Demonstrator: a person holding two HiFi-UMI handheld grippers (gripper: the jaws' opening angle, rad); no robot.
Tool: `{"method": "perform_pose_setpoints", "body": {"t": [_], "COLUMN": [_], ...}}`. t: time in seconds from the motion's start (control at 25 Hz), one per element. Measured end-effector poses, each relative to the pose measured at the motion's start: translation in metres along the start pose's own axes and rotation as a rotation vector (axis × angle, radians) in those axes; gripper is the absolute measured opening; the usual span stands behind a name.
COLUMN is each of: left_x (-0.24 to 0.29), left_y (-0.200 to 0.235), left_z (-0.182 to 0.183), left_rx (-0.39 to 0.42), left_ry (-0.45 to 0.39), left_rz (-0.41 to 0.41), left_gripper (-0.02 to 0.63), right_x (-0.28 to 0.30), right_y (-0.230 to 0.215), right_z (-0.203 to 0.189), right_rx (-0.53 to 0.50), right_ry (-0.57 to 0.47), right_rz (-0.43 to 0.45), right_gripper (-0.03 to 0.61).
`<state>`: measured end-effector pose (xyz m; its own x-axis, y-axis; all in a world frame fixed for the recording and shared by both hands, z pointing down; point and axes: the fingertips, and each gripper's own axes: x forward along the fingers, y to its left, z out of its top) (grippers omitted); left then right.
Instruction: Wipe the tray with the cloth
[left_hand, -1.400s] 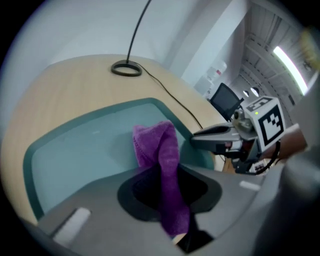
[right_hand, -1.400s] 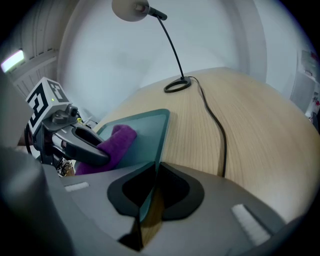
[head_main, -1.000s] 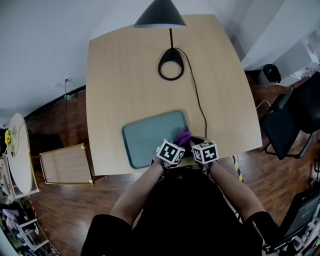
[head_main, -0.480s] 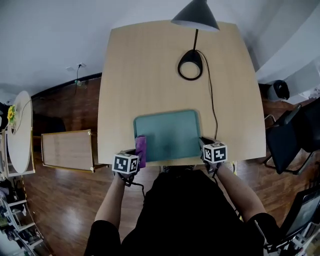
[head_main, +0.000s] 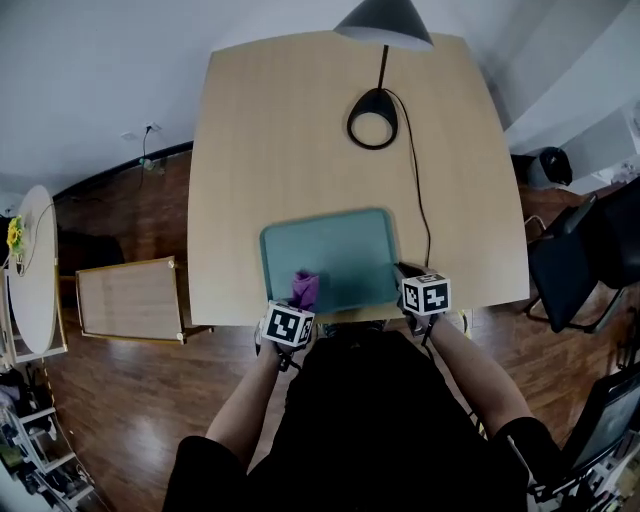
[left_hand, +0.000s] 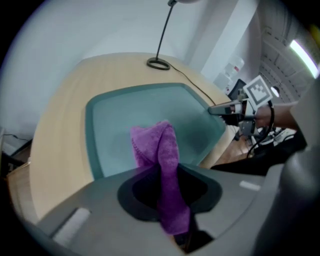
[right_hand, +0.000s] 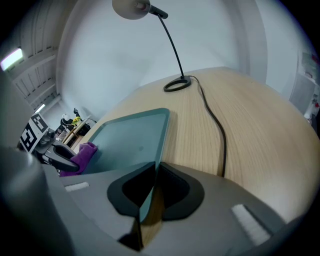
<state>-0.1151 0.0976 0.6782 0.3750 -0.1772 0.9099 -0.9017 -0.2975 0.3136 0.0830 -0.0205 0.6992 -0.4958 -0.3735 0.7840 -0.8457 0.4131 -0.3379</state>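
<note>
A teal tray (head_main: 335, 250) lies near the table's front edge. My left gripper (head_main: 297, 306) is shut on a purple cloth (head_main: 305, 289), which rests on the tray's near left part. In the left gripper view the cloth (left_hand: 161, 150) stands bunched between the jaws over the tray (left_hand: 145, 112). My right gripper (head_main: 407, 274) is shut on the tray's near right rim. In the right gripper view that rim (right_hand: 159, 150) runs straight into the closed jaws, and the cloth (right_hand: 83, 152) and left gripper (right_hand: 59, 156) show at the left.
A black desk lamp stands at the table's far side, its ring base (head_main: 371, 118) trailing a cable (head_main: 420, 205) past the tray's right side. A small wooden table (head_main: 130, 298) sits on the floor at the left, a dark chair (head_main: 580, 255) at the right.
The left gripper swept the cloth from the tray's right side, next to the right gripper, to its left edge, then partway back right. The right gripper stayed on the rim.
</note>
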Motion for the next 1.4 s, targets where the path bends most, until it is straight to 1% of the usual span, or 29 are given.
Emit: {"method": "perform_pose_setpoints", "body": {"t": [0.08, 0.12, 0.24, 0.4, 0.56, 0.64, 0.8, 0.84, 0.88, 0.92, 0.96, 1.08, 1.12, 1.16, 1.2, 1.24, 1.32, 1.36, 1.4], "left_x": [0.012, 0.018, 0.038, 0.061, 0.073, 0.073, 0.074, 0.074, 0.073, 0.073, 0.073, 0.075, 0.077, 0.079, 0.081, 0.082, 0.081, 0.079, 0.078], "left_y": [-0.031, -0.046, -0.086, -0.128, -0.154, -0.156, -0.156, -0.156, -0.156, -0.156, -0.156, -0.153, -0.152, -0.151, -0.15, -0.148, -0.142, -0.136, -0.128], "left_z": [0.014, 0.02, 0.037, 0.057, 0.066, 0.065, 0.061, 0.061, 0.06, 0.059, 0.058, 0.054, 0.054, 0.055, 0.056, 0.058, 0.067, 0.074, 0.083], "left_rx": [0.034, 0.071, 0.231, 0.464, 0.622, 0.668, 0.667, 0.678, 0.706, 0.762, 0.849, 1.187, 1.272, 1.325, 1.341, 1.318, 1.213, 1.17, 1.151], "left_ry": [0.013, 0.027, 0.07, 0.126, 0.168, 0.168, 0.14, 0.139, 0.142, 0.147, 0.156, 0.191, 0.2, 0.208, 0.214, 0.22, 0.233, 0.235, 0.235], "left_rz": [-0.07, -0.096, -0.147, -0.164, -0.172, -0.169, -0.182, -0.181, -0.174, -0.16, -0.137, -0.039, -0.016, -0.006, -0.012, -0.034, -0.089, -0.099, -0.09], "left_gripper": [0.11, 0.11, 0.11, 0.11, 0.11, 0.11, 0.11, 0.11, 0.11, 0.11, 0.11, 0.11, 0.11, 0.109, 0.109, 0.107, 0.107, 0.107, 0.106], "right_x": [-0.001, -0.001, -0.002, -0.002, -0.003, -0.003, -0.003, -0.003, -0.003, -0.003, -0.004, -0.003, -0.003, -0.003, -0.003, -0.003, -0.003, -0.003, -0.003], "right_y": [0.002, 0.002, 0.004, 0.005, 0.005, 0.004, 0.004, 0.004, 0.003, 0.003, 0.003, 0.003, 0.003, 0.003, 0.003, 0.004, 0.005, 0.006, 0.006], "right_z": [0.001, 0.001, 0.002, 0.001, 0.002, 0.002, -0.002, -0.003, -0.003, -0.004, -0.005, -0.006, -0.007, -0.007, -0.007, -0.007, -0.005, -0.004, -0.003], "right_rx": [0.009, 0.014, 0.033, 0.061, 0.086, 0.091, 0.088, 0.087, 0.085, 0.082, 0.077, 0.065, 0.064, 0.064, 0.065, 0.066, 0.069, 0.073, 0.076], "right_ry": [-0.005, -0.007, -0.018, -0.029, -0.027, -0.024, -0.022, -0.022, -0.021, -0.019, -0.018, -0.01, -0.008, -0.005, -0.004, -0.003, -0.001, -0.002, -0.002], "right_rz": [-0.001, 0.0, 0.008, 0.016, 0.03, 0.035, 0.038, 0.04, 0.044, 0.047, 0.05, 0.051, 0.049, 0.049, 0.05, 0.053, 0.064, 0.07, 0.075], "right_gripper": [0.032, 0.032, 0.029, 0.026, 0.025, 0.025, 0.025, 0.025, 0.025, 0.025, 0.025, 0.026, 0.026, 0.026, 0.026, 0.026, 0.026, 0.026, 0.026]}}
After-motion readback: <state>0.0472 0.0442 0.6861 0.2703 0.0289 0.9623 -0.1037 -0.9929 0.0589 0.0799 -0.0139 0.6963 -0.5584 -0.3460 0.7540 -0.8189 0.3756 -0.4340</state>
